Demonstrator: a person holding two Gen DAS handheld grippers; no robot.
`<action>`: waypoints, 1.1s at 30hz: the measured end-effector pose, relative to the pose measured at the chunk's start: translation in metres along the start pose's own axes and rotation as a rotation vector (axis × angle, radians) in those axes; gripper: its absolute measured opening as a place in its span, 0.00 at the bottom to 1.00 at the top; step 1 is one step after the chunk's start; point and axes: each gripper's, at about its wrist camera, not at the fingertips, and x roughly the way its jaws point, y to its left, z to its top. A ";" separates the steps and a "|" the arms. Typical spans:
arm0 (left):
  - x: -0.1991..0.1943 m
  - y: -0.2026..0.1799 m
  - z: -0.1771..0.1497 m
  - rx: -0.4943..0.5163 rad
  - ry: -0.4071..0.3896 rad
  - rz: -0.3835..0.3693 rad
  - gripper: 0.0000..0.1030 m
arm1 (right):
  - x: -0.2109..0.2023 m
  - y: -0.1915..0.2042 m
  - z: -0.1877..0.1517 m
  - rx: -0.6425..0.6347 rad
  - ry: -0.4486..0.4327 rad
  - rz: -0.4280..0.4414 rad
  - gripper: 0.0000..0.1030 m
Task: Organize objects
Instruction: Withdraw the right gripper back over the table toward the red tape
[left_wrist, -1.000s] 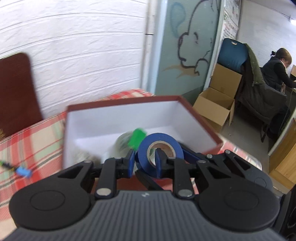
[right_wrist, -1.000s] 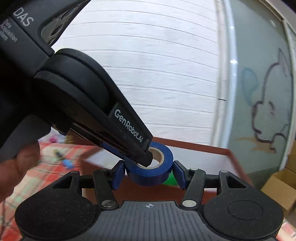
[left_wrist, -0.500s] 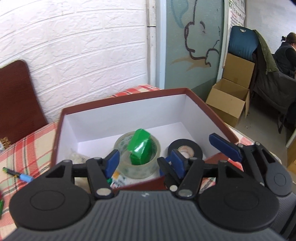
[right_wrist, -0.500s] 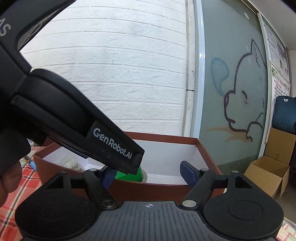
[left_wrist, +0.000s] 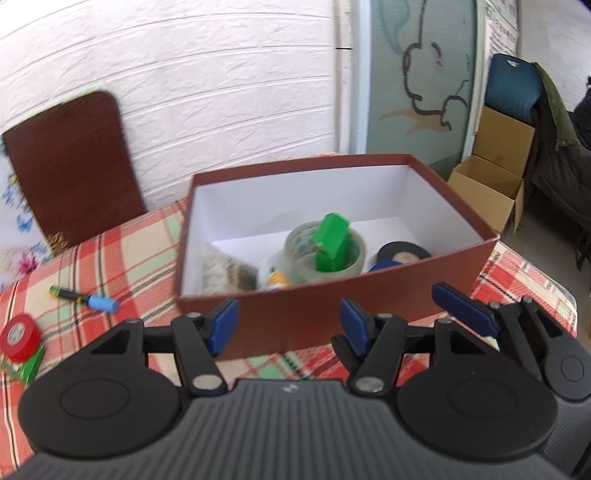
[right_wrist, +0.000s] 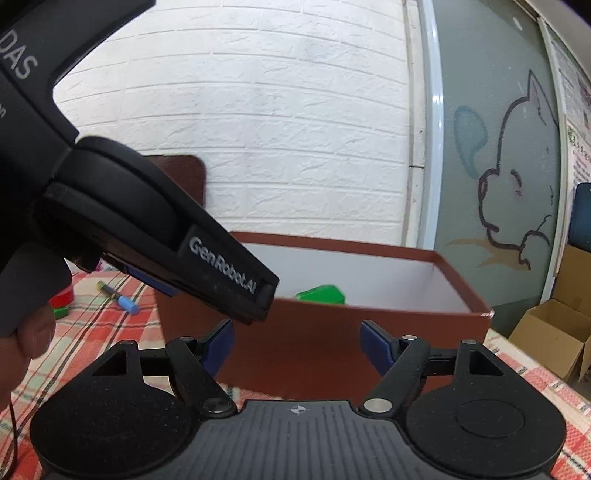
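A brown box (left_wrist: 332, 310) with a white inside stands on the checked tablecloth. In it lie a clear tape roll (left_wrist: 306, 243) with a green block (left_wrist: 332, 240) stuck in it, a black tape roll (left_wrist: 402, 253), and a blue tape roll (left_wrist: 384, 265) whose edge peeks over the front wall. My left gripper (left_wrist: 288, 325) is open and empty in front of the box. My right gripper (right_wrist: 297, 343) is also open and empty, just before the box (right_wrist: 332, 332). One of its blue pads (left_wrist: 461, 312) shows at the right of the left wrist view.
A marker with a blue cap (left_wrist: 85, 299) and a red tape roll (left_wrist: 20, 334) on a green block lie on the cloth to the left. A fluffy item (left_wrist: 221, 273) and a small toy (left_wrist: 273, 277) are in the box. Cardboard boxes (left_wrist: 491, 192) stand on the floor at right.
The blue tape roll was held above the box between both grippers. Both let go, it now lies in the box, and both grippers have drawn back from it.
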 end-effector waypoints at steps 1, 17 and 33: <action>-0.002 0.004 -0.003 -0.007 0.000 0.006 0.61 | 0.000 0.002 -0.001 0.003 0.016 0.011 0.72; -0.012 0.078 -0.056 -0.101 0.058 0.149 0.62 | 0.004 0.052 -0.012 -0.053 0.150 0.139 0.72; -0.021 0.164 -0.104 -0.204 0.095 0.261 0.62 | 0.010 0.119 -0.009 -0.198 0.226 0.293 0.72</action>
